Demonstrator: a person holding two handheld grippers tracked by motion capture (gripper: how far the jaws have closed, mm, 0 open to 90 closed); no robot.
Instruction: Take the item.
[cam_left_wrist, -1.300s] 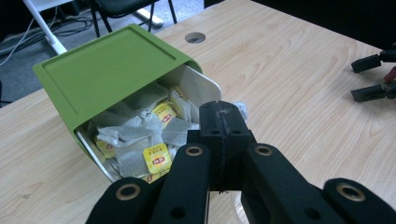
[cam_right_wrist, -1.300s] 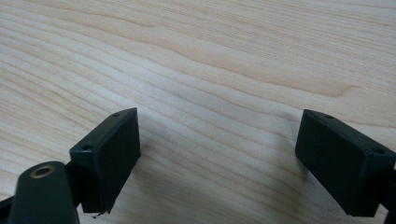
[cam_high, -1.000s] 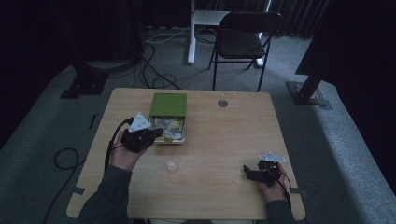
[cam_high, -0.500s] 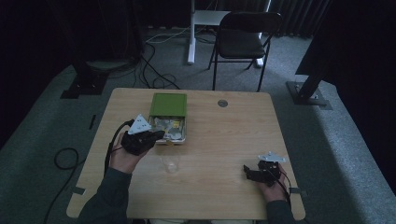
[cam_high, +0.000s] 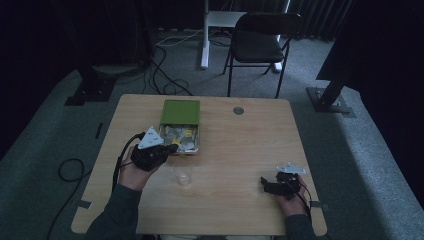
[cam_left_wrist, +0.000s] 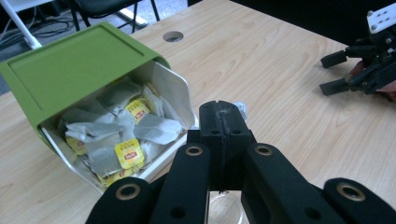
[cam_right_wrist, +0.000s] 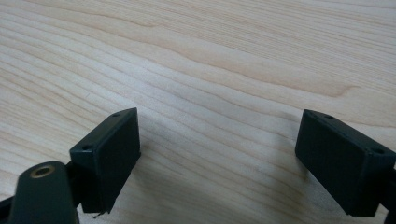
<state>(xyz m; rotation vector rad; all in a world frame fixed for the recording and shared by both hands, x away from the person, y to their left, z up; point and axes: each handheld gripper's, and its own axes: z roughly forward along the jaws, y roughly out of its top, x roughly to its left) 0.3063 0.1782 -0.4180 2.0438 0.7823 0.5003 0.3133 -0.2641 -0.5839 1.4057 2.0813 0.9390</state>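
A green box (cam_high: 180, 111) with its lid folded back was seen toward the far left of the wooden table (cam_high: 240, 150), and its open white tray was filled with loose tea bags (cam_left_wrist: 122, 128), many of them carrying small yellow tags. The left gripper (cam_high: 171, 148) was held by the person's left hand (cam_high: 131, 171) at the near edge of that tray, its tips lying just beside the tea bags. In the left gripper view its two black jaws were seen pressed flat together, with no gap left between them, and a small pale scrap of paper or gauze (cam_left_wrist: 240, 108) was visible just behind their tips; whether this scrap was pinched between the jaws or merely lay behind them could not be told. A clear drinking glass (cam_high: 183, 172) stood upright on the table just in front of the box, close below the left gripper, and its rim was glimpsed beneath the jaws in the left gripper view. The right gripper (cam_high: 263, 183) was held low over the table near the right front corner, well apart from the box and the glass. Its jaws were seen spread wide in the right gripper view, with nothing but bare wood grain between them. A small round hole (cam_high: 238, 110) was set in the tabletop beyond the box.
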